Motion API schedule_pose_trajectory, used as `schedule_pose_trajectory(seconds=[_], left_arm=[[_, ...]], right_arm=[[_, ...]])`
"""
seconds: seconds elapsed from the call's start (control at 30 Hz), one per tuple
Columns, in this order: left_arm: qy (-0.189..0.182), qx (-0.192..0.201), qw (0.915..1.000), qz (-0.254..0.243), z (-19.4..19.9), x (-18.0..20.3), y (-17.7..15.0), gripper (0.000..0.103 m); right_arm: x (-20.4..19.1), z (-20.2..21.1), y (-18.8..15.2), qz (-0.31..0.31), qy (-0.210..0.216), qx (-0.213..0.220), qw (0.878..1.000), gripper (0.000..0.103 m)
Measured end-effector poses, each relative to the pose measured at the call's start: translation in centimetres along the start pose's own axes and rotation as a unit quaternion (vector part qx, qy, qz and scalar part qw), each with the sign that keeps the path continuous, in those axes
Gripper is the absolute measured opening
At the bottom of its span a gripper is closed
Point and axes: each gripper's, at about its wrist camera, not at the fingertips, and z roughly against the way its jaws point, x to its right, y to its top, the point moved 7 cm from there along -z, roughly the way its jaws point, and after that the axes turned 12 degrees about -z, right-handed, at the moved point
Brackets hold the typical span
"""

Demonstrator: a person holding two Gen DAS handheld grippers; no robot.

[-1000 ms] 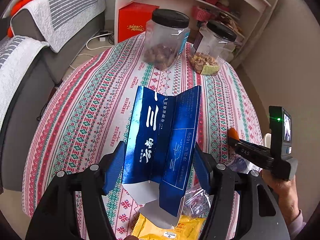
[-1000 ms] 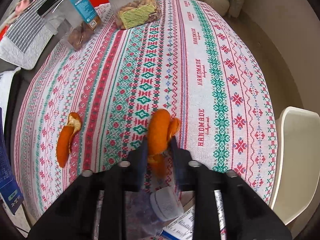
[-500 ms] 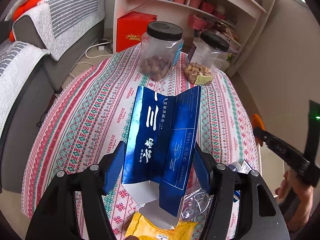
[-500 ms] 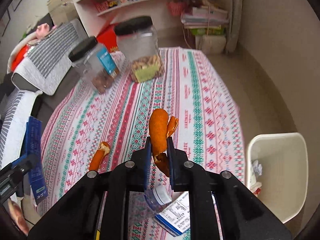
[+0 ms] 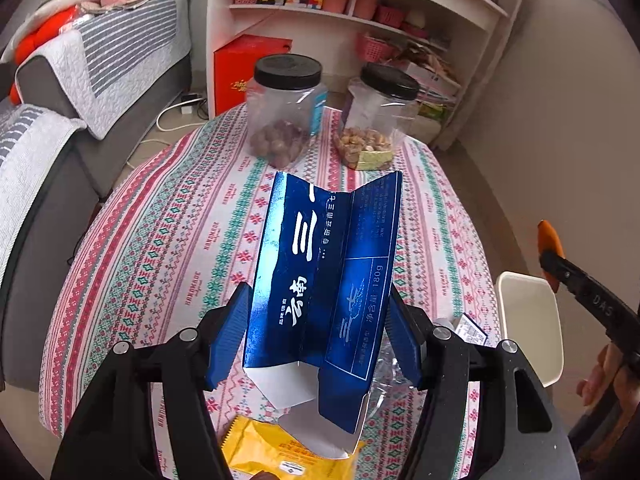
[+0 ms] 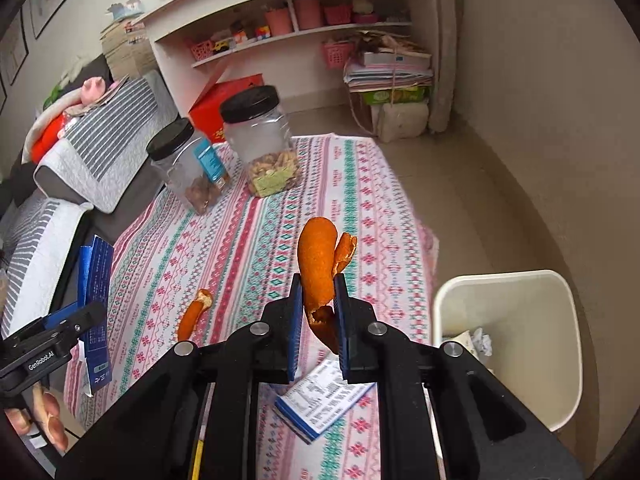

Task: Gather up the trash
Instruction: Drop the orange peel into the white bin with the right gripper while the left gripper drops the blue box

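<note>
My left gripper (image 5: 320, 320) is shut on a flattened blue carton (image 5: 324, 272) and holds it upright above the table. It also shows in the right wrist view (image 6: 96, 308). My right gripper (image 6: 318, 308) is shut on an orange peel (image 6: 320, 260), held high over the table's right edge, left of the white trash bin (image 6: 508, 344). The peel shows at the far right of the left wrist view (image 5: 548, 240). A second orange peel (image 6: 194, 314) lies on the tablecloth. A yellow wrapper (image 5: 280, 452) and a small printed box (image 6: 324, 400) lie near the front edge.
Two clear jars with black lids (image 5: 286, 112) (image 5: 376, 120) stand at the table's far side. The bin (image 5: 528, 320) stands on the floor right of the table and holds crumpled paper (image 6: 480, 340). A grey sofa (image 5: 60, 120) is on the left, shelves behind.
My right gripper has risen with the orange peel and pulled back toward the table's right edge near the bin. My left gripper has lifted slightly with the blue carton.
</note>
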Motion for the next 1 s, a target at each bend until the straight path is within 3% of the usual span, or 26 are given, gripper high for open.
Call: schedule_pose_trajectory(seconds=[0.47,0.8,0.9,1.0], left_arm=[[-0.022,0.005,0.9984,-0.051,0.3,7.2,0.2,0.064],[-0.063,-0.003,0.9937,-0.092,-0.5,15.3,0.0,0.064],[-0.078,-0.005,0.9910,-0.109,-0.8,18.6,0.0,0.064],[-0.091,-0.003,0.9876,-0.128,-0.8,21.8,0.0,0.064]], right_arm=[[8.1,3.8,0.8,-0.054,-0.033,0.025,0.998,0.014],[14.5,6.7,0.9,-0.101,-0.050,0.041,0.993,0.015],[16.5,7.7,1.1,-0.125,-0.056,0.050,0.989,0.019],[18.5,9.1,1.3,-0.150,-0.060,0.067,0.985,0.038]])
